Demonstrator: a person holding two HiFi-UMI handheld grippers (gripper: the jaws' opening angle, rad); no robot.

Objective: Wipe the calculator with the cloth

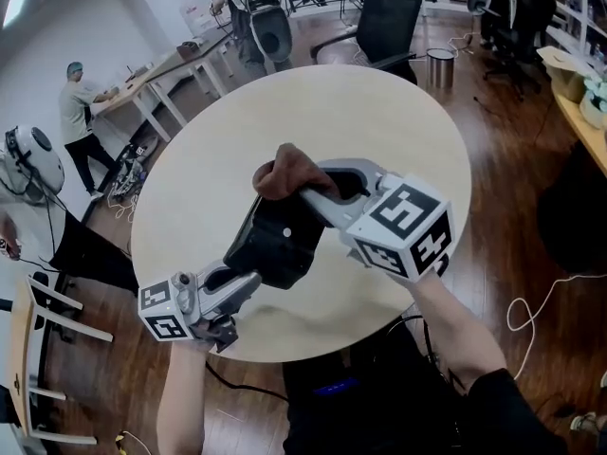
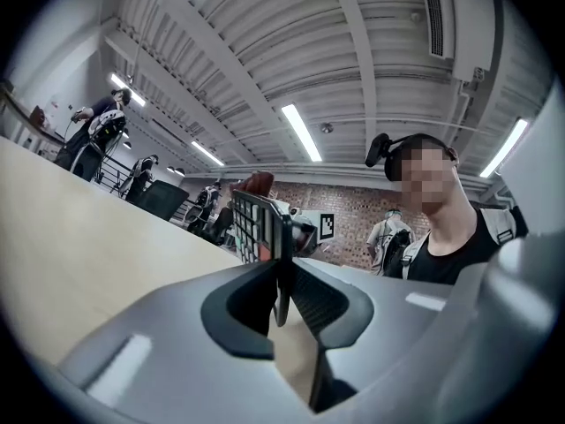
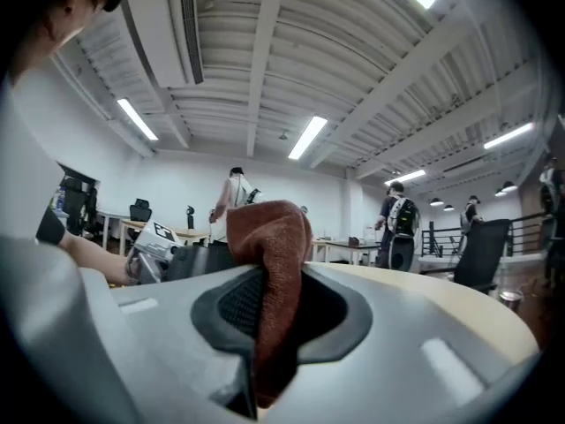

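Both jaws closed: left gripper pinches flat calculator, right gripper nubby, perhaps terry, cloth.

I see a rust-brown cloth against the black calculator, both above the pale cream table. My left gripper and right gripper are grey, each marked with black-and-white squares.
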